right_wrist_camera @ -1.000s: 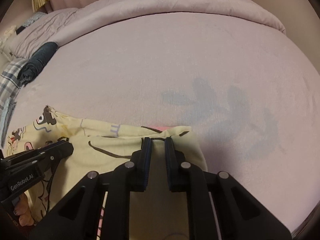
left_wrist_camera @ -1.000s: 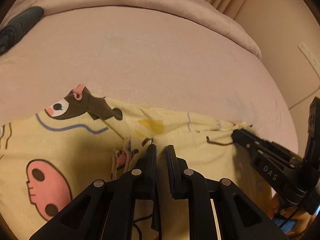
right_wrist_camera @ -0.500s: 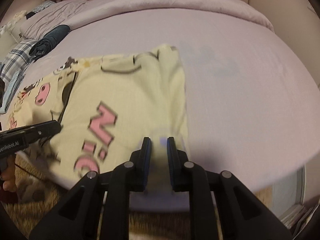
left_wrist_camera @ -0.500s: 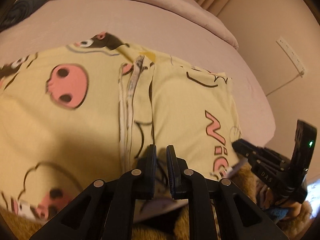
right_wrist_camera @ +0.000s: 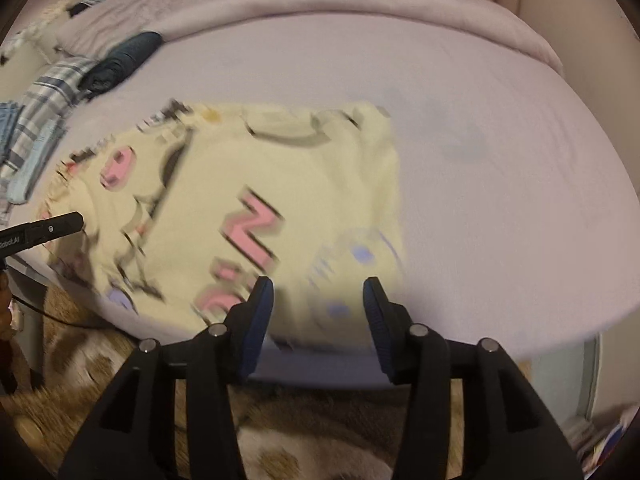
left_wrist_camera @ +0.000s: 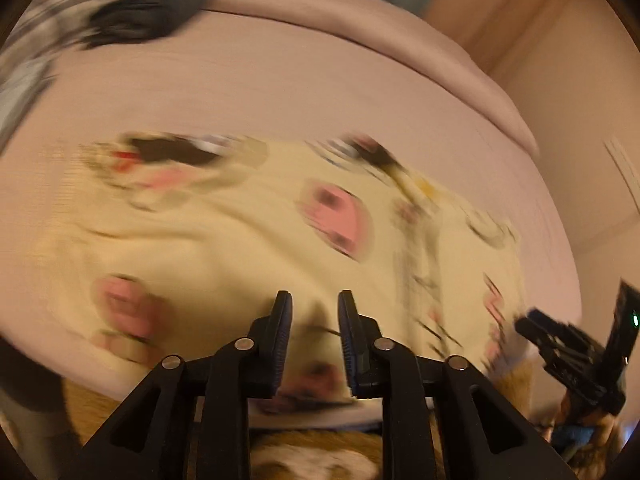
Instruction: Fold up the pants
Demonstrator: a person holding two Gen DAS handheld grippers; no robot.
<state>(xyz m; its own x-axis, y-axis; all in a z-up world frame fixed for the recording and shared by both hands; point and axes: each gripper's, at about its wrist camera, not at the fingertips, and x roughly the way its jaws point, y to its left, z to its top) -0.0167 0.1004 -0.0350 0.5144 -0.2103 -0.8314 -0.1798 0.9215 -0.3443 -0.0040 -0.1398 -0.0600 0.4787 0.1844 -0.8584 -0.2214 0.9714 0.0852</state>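
Blurred yellow printed pants [left_wrist_camera: 224, 248] lying on the pink bed [left_wrist_camera: 280, 92]; left gripper [left_wrist_camera: 314, 308] parted above their near edge; right gripper [left_wrist_camera: 536, 326] beside them.

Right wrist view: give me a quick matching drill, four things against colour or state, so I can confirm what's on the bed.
Things:
1. pants
2. rolled garment
3. right gripper
4. bed sheet

Descriptions:
A. dark, rolled up near the pillows
B. plain pale pink
C. open, nothing between its fingers
D. yellow with pink print, lying on the sheet

Pairs: 1-D, 2-A, 3-C, 4-B
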